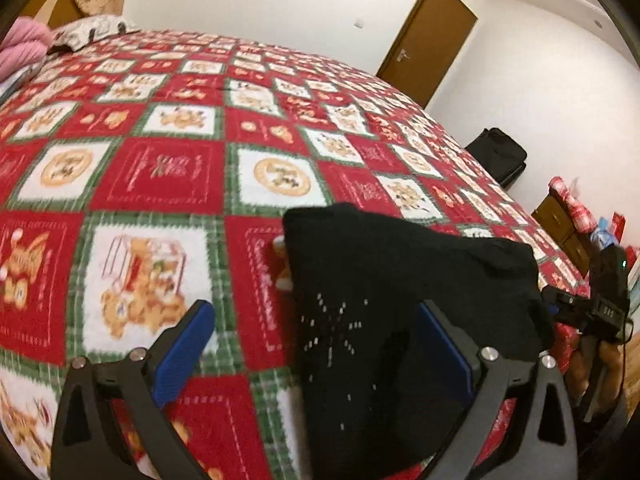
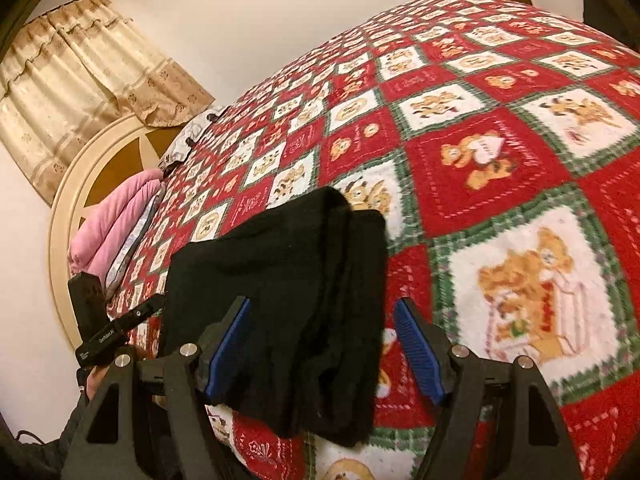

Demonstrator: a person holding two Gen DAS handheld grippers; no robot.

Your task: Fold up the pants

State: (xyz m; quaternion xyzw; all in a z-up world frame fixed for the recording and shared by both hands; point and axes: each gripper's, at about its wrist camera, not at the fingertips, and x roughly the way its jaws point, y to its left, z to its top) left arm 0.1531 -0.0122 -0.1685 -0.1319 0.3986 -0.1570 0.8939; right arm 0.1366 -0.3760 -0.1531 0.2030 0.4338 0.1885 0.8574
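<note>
The left tool (image 1: pixel 316 344) and the right tool (image 2: pixel 322 344) both stand wide with their blue pads clear of the cloth, gripping nothing. Under them spreads the bed's red, green and white teddy-bear blanket (image 1: pixel 168 176), and on its near part lie the black pants (image 1: pixel 400 300), folded into a compact stack between the two tools. At the bed's far end sits a pink pillow (image 2: pixel 116 224).

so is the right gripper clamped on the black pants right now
No, the right gripper stands wide open, its blue pads apart, above the folded black pants on the bedspread.
</note>
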